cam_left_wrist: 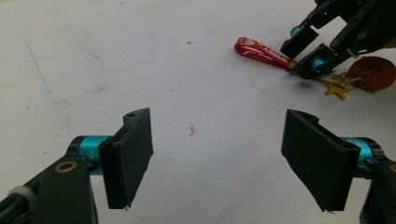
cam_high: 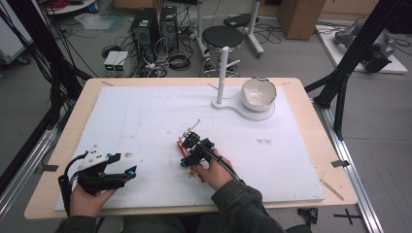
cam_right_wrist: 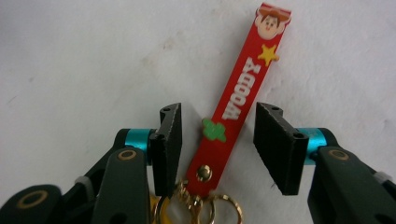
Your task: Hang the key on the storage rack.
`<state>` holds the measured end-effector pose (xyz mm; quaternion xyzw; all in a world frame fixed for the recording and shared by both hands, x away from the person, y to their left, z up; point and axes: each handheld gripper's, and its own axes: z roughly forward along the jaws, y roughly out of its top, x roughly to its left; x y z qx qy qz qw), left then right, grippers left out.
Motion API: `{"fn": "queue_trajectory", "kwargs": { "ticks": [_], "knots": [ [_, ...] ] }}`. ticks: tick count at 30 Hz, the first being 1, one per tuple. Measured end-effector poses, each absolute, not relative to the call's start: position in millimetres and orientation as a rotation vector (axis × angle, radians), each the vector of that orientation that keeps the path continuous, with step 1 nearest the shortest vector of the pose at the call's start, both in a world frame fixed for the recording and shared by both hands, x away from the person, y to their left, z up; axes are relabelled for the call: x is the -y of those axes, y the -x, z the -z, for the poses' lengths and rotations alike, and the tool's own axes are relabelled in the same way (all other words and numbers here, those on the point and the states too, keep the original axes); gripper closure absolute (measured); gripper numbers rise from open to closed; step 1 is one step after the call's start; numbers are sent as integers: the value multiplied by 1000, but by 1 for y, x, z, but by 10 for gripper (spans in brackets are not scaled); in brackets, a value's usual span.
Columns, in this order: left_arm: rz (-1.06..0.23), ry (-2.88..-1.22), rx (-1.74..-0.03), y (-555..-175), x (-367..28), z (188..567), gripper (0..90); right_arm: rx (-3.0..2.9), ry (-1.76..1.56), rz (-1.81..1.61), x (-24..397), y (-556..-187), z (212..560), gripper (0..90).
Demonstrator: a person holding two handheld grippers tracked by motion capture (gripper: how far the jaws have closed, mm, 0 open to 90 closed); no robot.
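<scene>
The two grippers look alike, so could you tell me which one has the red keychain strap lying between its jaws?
The right gripper: its open jaws straddle the red Woody strap without pressing it. The left gripper stands open over bare white board.

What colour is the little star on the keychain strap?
Yellow, on the red strap; the right gripper view shows the star best.

Glossy red rubbery strap (cam_right_wrist: pixel 243 88) with brass-coloured metal rings (cam_right_wrist: pixel 219 207); matt white mat (cam_high: pixel 145 116), scuffed; wooden table (cam_high: pixel 311 104).

Red keychain strap (cam_right_wrist: pixel 236 100) lettered "WOODY", lying flat on the white mat (cam_right_wrist: pixel 70 60), gold rings (cam_right_wrist: pixel 205 205) at one end.
</scene>
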<state>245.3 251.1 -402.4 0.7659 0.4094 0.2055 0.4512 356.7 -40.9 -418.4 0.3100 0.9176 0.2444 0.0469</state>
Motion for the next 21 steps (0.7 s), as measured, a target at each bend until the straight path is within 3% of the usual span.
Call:
{"fn": "queue_trajectory", "kwargs": {
  "ticks": [5,13,14,21],
  "knots": [
    [-508,-1887,-1012,-245,-251,402,252,-2776,-946,-715,38,-362,419,655],
    [-509,-1886,-1009,-244,-251,401,252,-2792,-959,-761,44,-367,417,729],
    [-513,-1888,-1011,-244,-251,401,252,-2766,-937,-836,48,-366,410,850],
    [-514,-1890,-1010,-244,-251,402,252,-2761,-912,-769,47,-366,407,850]
  ]
}}
